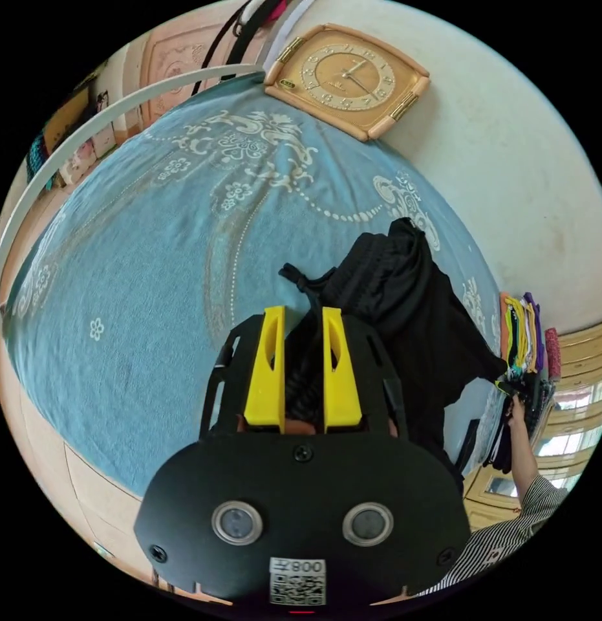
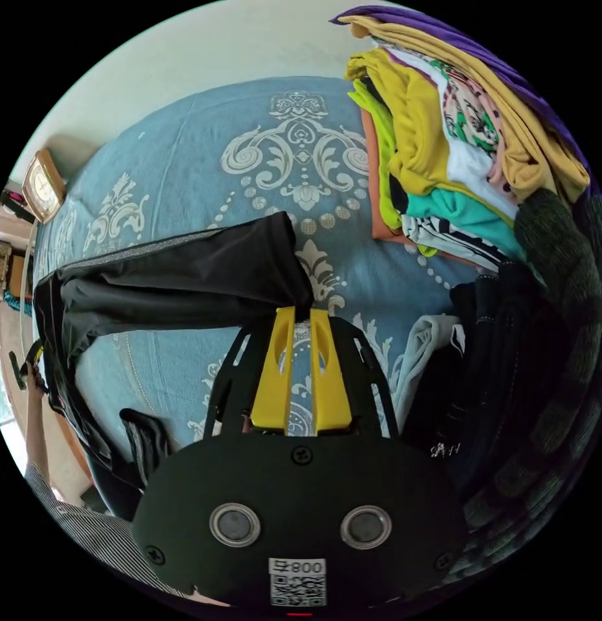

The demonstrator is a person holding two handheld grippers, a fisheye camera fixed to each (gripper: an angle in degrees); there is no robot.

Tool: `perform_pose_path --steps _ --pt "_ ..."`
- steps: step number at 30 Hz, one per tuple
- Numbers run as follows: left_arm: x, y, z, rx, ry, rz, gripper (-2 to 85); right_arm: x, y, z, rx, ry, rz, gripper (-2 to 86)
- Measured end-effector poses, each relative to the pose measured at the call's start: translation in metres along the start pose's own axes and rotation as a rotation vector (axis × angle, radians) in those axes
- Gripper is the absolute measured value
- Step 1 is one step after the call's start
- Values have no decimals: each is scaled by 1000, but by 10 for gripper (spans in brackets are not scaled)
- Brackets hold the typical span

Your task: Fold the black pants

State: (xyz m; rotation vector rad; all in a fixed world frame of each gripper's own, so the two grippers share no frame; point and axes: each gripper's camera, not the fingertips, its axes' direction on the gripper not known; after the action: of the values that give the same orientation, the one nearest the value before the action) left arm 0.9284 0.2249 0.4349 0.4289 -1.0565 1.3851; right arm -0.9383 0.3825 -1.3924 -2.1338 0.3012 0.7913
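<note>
— Pants (image 2: 178, 278): how are they expected to handle?
— Soft, light and limp cloth is judged; sagging between grips is likely. They are held stretched above the bed (image 1: 152, 259), over its blue patterned cover.
— Where are they gripped?
— The left gripper (image 1: 303, 362) is clenched on bunched fabric, the right gripper (image 2: 299, 362) on an end edge.
— And the room?
— A clock (image 1: 349, 77) leans at the wall; stacked clothes (image 2: 456, 142) lie right.

The bunched black fabric pants (image 1: 404, 304) vanish behind the left gripper's black housing; the right view's edge cuts off the stacked colourful folded clothes (image 2: 456, 136). The square tan wall clock's (image 2: 43, 183) face is too small to read.
</note>
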Motion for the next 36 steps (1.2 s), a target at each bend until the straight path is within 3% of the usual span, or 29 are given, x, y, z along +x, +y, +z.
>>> perform_pose_path --steps 3,7,10,14,17,22,28,36 --pt "9 -8 -5 -56 2 72 22 -8 -10 0 -45 23 -43 27" --pt "14 1 -60 103 -18 130 14 -13 -10 -28 -29 70 -112 22" --pt "0 19 -91 183 -63 123 17 -3 9 -58 8 -7 -130 22" --pt "-20 31 -80 119 -109 81 31 11 26 -32 -126 1 -104 26" --pt "-25 35 -81 152 -86 41 54 21 32 -20 -148 -80 -38 33" --pt "7 10 -96 247 19 173 92 18 42 -23 -109 -83 2 48" --pt "63 -49 -59 125 3 325 98 -1 51 -41 0 9 4 50" --pt "65 -71 -24 -10 22 280 46 -34 -6 -36 128 -66 -50 79"
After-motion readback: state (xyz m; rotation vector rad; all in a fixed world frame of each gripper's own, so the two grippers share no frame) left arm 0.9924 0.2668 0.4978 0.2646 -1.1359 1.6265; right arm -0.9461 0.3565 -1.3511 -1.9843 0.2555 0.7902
